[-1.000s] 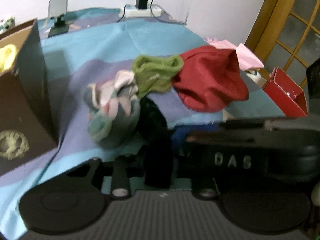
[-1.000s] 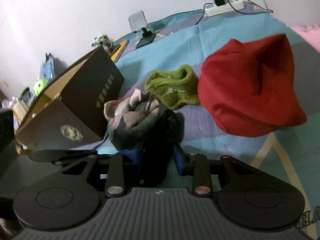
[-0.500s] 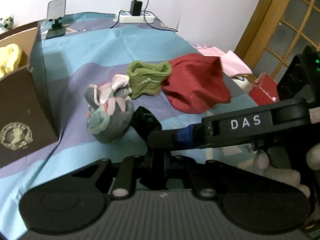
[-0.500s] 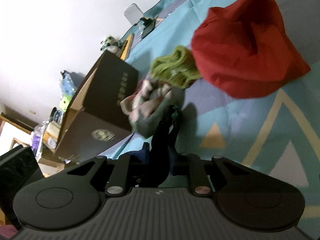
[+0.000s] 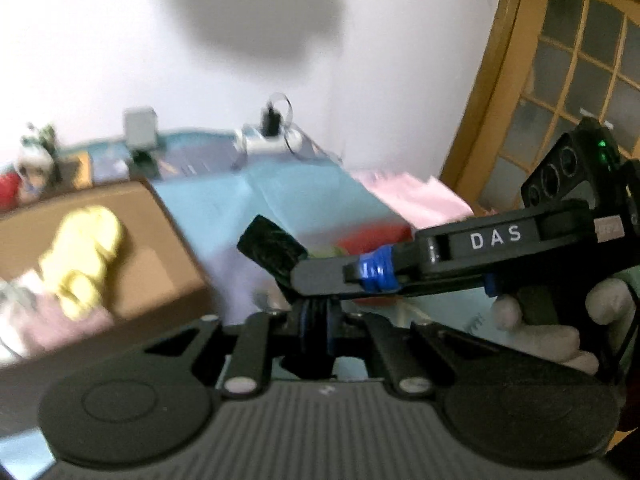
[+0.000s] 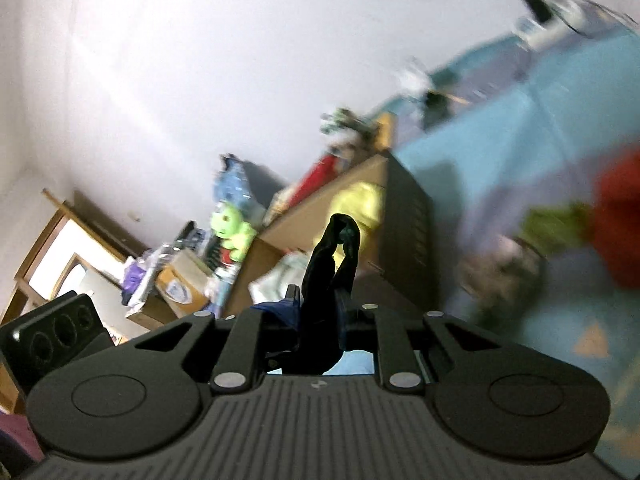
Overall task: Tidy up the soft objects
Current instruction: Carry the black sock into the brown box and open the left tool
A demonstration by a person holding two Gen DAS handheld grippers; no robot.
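Note:
Both grippers pinch one black soft cloth, lifted off the bed. In the left wrist view the black cloth (image 5: 274,246) sticks up past my left gripper (image 5: 316,312), and my right gripper (image 5: 320,278) crosses from the right, shut on it. In the right wrist view the black cloth (image 6: 330,256) stands between my right gripper's (image 6: 320,304) shut jaws. The open brown box (image 5: 152,240) at left holds a yellow soft item (image 5: 84,256). The red cloth (image 6: 616,220), green knit piece (image 6: 556,224) and patterned grey bundle (image 6: 504,268) lie on the blue bedspread (image 6: 500,152).
A power strip with charger (image 5: 272,140) and a phone stand (image 5: 138,132) sit at the far edge by the wall. Pink fabric (image 5: 412,196) lies at right near a wooden door (image 5: 560,80). Toys and cluttered boxes (image 6: 228,232) stand beyond the brown box.
Both grippers have lifted the black cloth up off the bedspread and swung toward the brown box. The views tilted upward and are blurred by motion.

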